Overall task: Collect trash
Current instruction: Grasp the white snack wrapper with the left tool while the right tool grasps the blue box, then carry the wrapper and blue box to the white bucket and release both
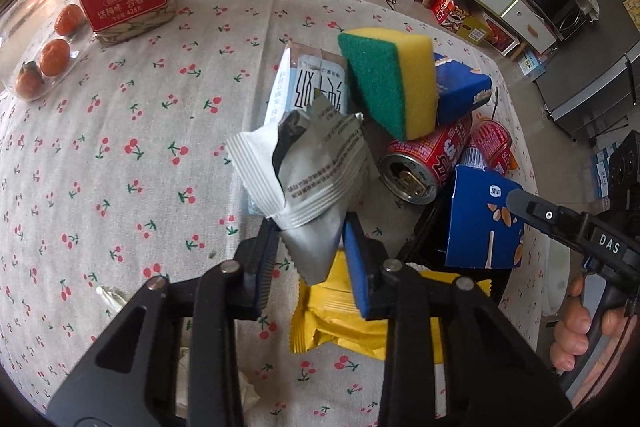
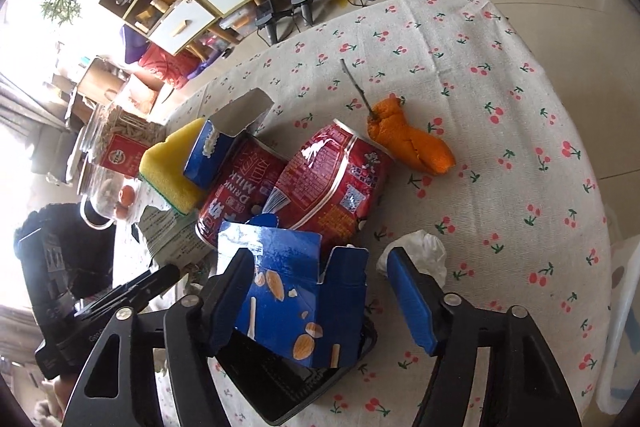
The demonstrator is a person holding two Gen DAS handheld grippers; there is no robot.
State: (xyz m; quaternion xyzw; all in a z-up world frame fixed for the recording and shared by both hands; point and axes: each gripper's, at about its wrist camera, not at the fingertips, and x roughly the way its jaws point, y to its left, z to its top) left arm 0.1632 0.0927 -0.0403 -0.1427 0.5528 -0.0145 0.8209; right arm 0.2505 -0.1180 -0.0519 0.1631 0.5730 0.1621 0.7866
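Left claw (image 1: 310,251) pinching the silver wrapper (image 1: 308,179); right claw (image 2: 320,291) straddling the blue carton (image 2: 296,291).

We hold the wrapper by its crimped lower end, just above the cherry-print surface (image 1: 120,147) — featherlight, crinkly and slick, so we would keep to that stiffer seam. The right claw's jaws stand apart, one pad near the carton's side, the other clear of it. The torn carton is light but crushable — we would grip across its flat walls, not the flaps.
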